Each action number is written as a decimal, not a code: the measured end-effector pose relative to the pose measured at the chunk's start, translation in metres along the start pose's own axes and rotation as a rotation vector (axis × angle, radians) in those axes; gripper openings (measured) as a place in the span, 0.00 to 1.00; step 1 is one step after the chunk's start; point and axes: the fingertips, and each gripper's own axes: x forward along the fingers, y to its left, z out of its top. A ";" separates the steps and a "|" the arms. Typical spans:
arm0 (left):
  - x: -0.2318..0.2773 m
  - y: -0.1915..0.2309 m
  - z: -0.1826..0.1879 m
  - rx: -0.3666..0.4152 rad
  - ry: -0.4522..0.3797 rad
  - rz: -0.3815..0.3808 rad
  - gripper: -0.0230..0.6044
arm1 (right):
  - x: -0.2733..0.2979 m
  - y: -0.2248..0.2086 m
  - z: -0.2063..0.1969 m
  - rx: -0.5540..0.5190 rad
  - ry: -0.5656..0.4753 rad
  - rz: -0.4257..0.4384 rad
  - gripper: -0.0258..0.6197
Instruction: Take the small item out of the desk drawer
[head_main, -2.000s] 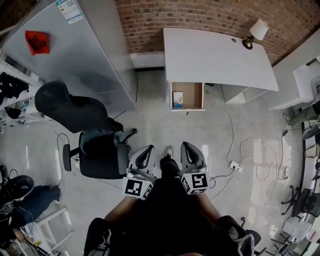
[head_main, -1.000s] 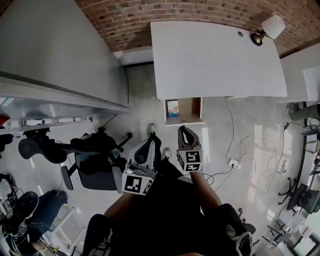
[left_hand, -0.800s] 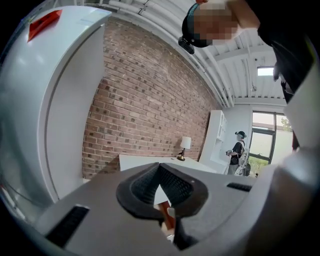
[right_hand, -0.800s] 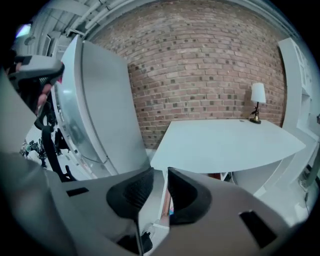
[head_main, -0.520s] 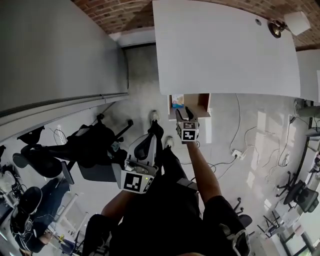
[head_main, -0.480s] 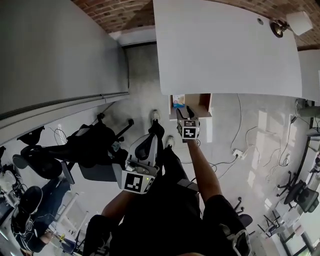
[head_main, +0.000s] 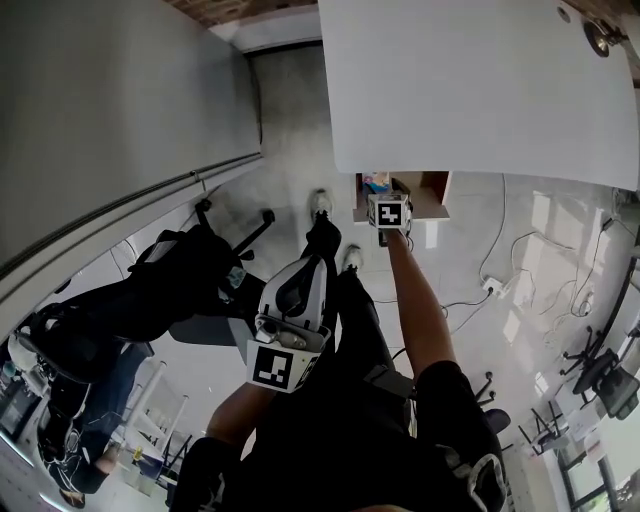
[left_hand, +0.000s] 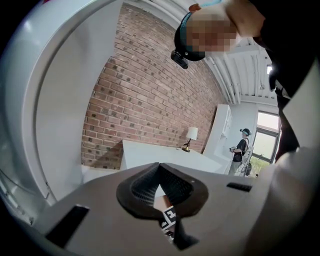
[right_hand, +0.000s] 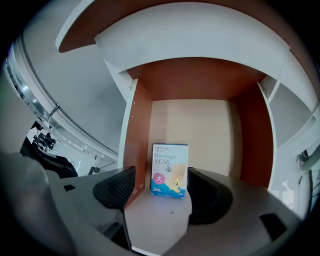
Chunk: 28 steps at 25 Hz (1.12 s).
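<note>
The open desk drawer (right_hand: 200, 125), wooden inside, fills the right gripper view. A small white and blue bandage box (right_hand: 169, 171) lies flat on its floor near the front left. My right gripper (right_hand: 162, 180) points into the drawer with its jaws opening. The box sits in the gap between them and neither pad touches it. In the head view the right gripper (head_main: 388, 212) is stretched out over the drawer (head_main: 432, 190), beside the box (head_main: 377, 183). My left gripper (head_main: 292, 310) hangs back near my body, shut and empty (left_hand: 159, 167).
The white desk top (head_main: 480, 90) overhangs the drawer, with a lamp (head_main: 600, 35) at its far corner. A black office chair (head_main: 190, 280) stands to the left beside a grey partition (head_main: 120, 100). Cables and a power strip (head_main: 490, 285) lie on the floor at right. A person (left_hand: 242, 150) stands by a window.
I have stepped up to the desk. My right arm has reached forward to the drawer and its jaws have spread apart. The left gripper has stayed near my body.
</note>
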 end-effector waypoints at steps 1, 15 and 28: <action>0.002 0.003 -0.005 -0.002 0.008 0.003 0.05 | 0.005 0.000 0.006 -0.013 -0.014 0.000 0.53; 0.017 0.032 -0.028 -0.013 0.029 0.025 0.05 | 0.079 -0.022 -0.025 0.009 0.160 -0.068 0.61; 0.001 0.030 -0.023 -0.012 0.011 0.045 0.05 | 0.066 -0.020 -0.009 0.041 0.113 -0.030 0.61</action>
